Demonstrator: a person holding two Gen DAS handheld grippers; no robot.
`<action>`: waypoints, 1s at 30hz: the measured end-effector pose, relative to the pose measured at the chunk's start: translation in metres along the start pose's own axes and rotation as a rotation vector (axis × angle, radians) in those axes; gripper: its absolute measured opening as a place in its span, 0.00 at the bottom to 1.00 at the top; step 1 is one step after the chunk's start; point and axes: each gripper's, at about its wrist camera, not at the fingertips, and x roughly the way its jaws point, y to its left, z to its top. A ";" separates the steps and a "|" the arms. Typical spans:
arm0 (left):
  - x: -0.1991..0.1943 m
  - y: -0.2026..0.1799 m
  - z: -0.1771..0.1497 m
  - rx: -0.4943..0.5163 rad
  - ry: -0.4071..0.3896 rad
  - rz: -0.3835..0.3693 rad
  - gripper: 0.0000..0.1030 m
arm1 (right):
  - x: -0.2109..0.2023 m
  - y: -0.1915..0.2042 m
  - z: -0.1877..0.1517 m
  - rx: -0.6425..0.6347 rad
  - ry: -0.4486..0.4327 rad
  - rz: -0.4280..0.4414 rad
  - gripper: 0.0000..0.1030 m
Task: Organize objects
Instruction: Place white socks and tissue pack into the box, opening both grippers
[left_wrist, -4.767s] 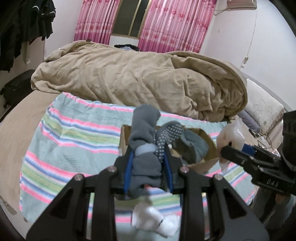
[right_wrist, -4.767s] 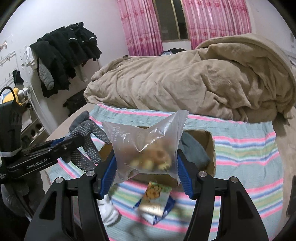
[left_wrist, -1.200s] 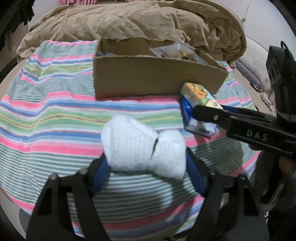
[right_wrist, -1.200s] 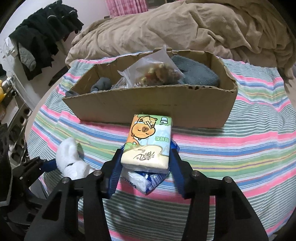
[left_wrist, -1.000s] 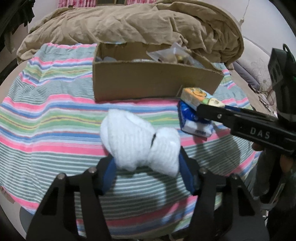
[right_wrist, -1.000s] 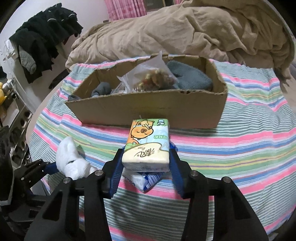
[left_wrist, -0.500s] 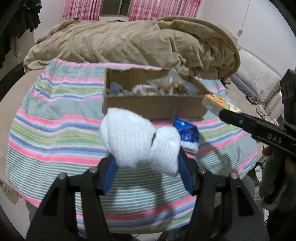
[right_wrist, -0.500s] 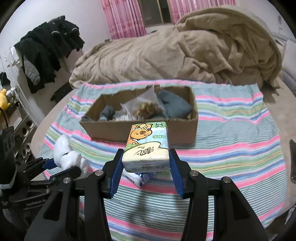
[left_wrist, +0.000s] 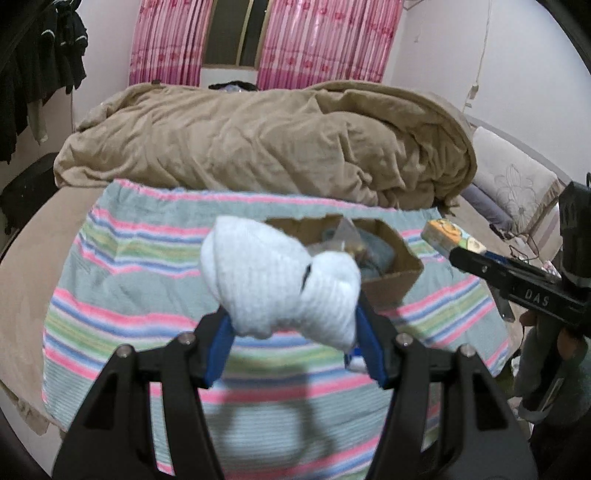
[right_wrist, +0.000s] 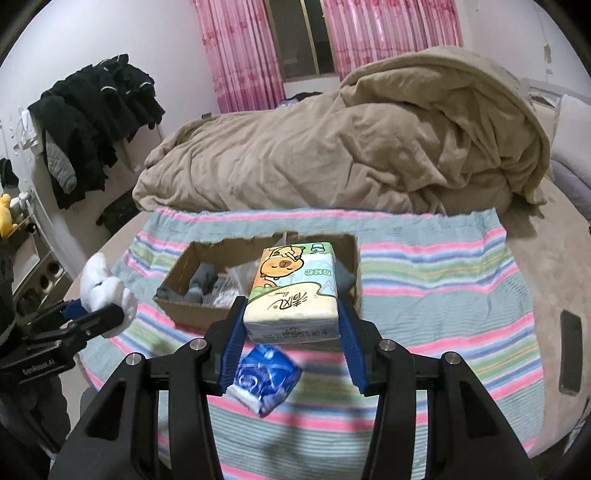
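My left gripper (left_wrist: 293, 339) is shut on a rolled white sock pair (left_wrist: 280, 288) and holds it high above the striped blanket (left_wrist: 129, 295), in front of the open cardboard box (left_wrist: 399, 269). The sock pair also shows in the right wrist view (right_wrist: 105, 291). My right gripper (right_wrist: 291, 328) is shut on a tissue pack with a cartoon bear (right_wrist: 293, 291), held above the near wall of the box (right_wrist: 192, 314). The pack also shows in the left wrist view (left_wrist: 452, 238). The box holds grey socks (right_wrist: 201, 282) and a clear plastic bag (right_wrist: 240, 277).
A blue and white packet (right_wrist: 264, 384) lies on the blanket in front of the box. A bunched tan duvet (right_wrist: 351, 147) fills the bed behind. A dark phone (right_wrist: 570, 352) lies at the blanket's right edge. Dark clothes (right_wrist: 92, 125) hang at left.
Both grippers have lifted up and back from the bed with their loads. The white sock pair and the tissue pack left the blanket. The blue packet stayed on it.
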 end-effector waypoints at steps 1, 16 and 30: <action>0.001 0.000 0.002 0.002 -0.003 0.001 0.59 | 0.000 -0.001 0.003 -0.001 -0.004 0.000 0.49; 0.056 0.001 0.035 0.039 -0.002 0.011 0.59 | 0.056 -0.019 0.012 0.015 0.033 -0.010 0.49; 0.118 0.013 0.018 0.019 0.122 0.008 0.61 | 0.089 -0.029 -0.001 -0.027 0.064 -0.046 0.66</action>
